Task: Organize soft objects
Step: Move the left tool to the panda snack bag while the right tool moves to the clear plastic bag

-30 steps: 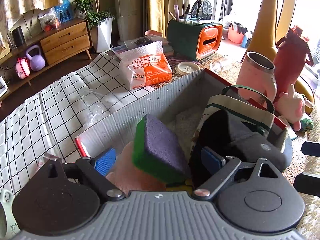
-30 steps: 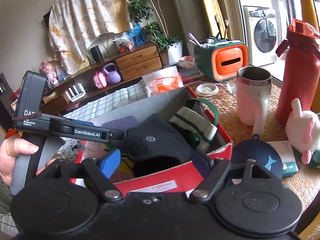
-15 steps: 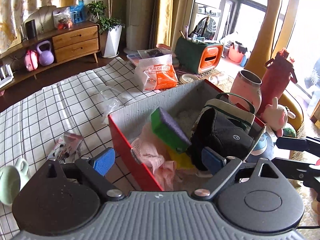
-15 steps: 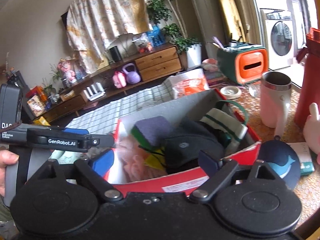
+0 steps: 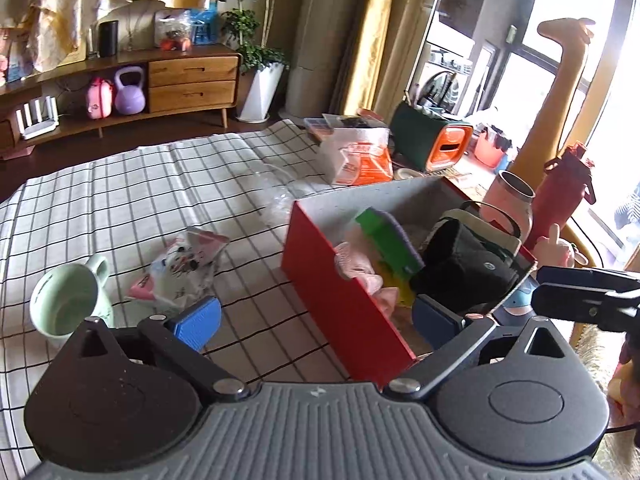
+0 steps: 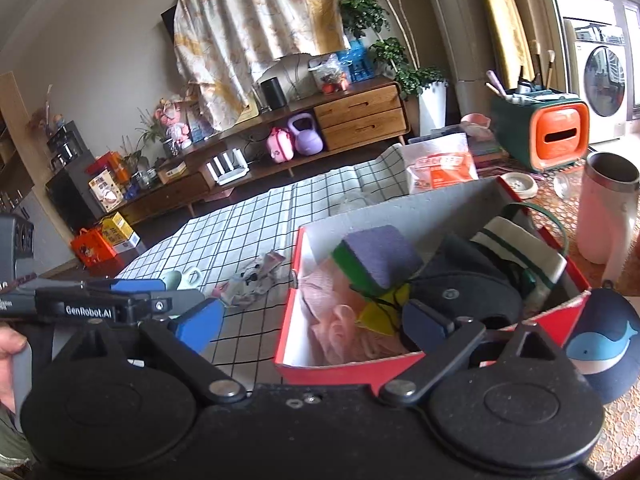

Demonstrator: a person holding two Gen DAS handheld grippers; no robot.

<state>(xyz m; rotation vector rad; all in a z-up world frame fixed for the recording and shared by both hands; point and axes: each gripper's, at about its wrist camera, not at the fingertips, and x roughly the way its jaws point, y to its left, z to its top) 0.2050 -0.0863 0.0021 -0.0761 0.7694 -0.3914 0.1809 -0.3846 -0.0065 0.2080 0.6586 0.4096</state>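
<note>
A red box (image 5: 340, 304) with a grey inside stands on the checked cloth. It holds a green and purple sponge (image 5: 390, 238), a pink cloth (image 5: 360, 270), a black cap (image 5: 466, 274) and a striped white sock (image 6: 520, 248). The box also shows in the right wrist view (image 6: 344, 364). My left gripper (image 5: 316, 320) is open and empty, above the box's near corner. My right gripper (image 6: 310, 324) is open and empty, just short of the box's near wall. A crumpled printed packet (image 5: 184, 264) lies on the cloth left of the box.
A mint mug (image 5: 70, 306) stands at the left. A tissue pack (image 5: 358, 156), a green and orange holder (image 5: 434, 144), a pink tumbler (image 5: 510, 204), a red bottle (image 5: 566, 192) and a pink plush rabbit (image 5: 556, 248) stand behind and right of the box. A whale cap (image 6: 604, 344) lies right of it.
Both grippers have pulled back and up from the box. The left view now takes in the whole box and the cloth to its left. The sponge stays in the box.
</note>
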